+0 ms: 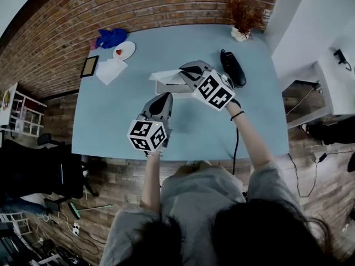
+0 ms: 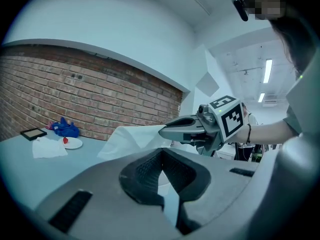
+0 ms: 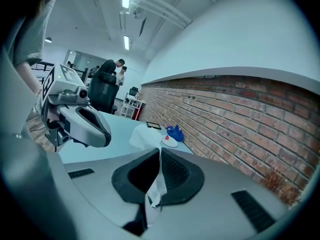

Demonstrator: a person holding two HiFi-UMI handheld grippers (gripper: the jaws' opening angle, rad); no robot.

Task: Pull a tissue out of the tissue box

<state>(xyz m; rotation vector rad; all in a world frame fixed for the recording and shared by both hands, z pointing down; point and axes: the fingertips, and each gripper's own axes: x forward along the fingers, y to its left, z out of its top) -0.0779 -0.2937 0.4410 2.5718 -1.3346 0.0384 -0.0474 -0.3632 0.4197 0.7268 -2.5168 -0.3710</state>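
Over table (image 1: 111, 121): right claw (image 3: 159, 156) clamped on one tissue (image 2: 132, 139) above one tissue box (image 1: 169, 86); left claw (image 2: 162, 154) closed, empty

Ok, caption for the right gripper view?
Right gripper shut on a white tissue; left gripper hovers at left over the blue table, brick wall behind.

- A light-blue table (image 1: 111, 121) stands against a brick wall (image 1: 166, 4).
- Blue cloth (image 1: 111, 37), white plate (image 1: 128, 47), dark frame (image 1: 89, 66) and white napkin (image 1: 111, 71) cluster at its far left.
- A black handset (image 1: 233, 68) lies near a potted dried plant (image 1: 244, 16).
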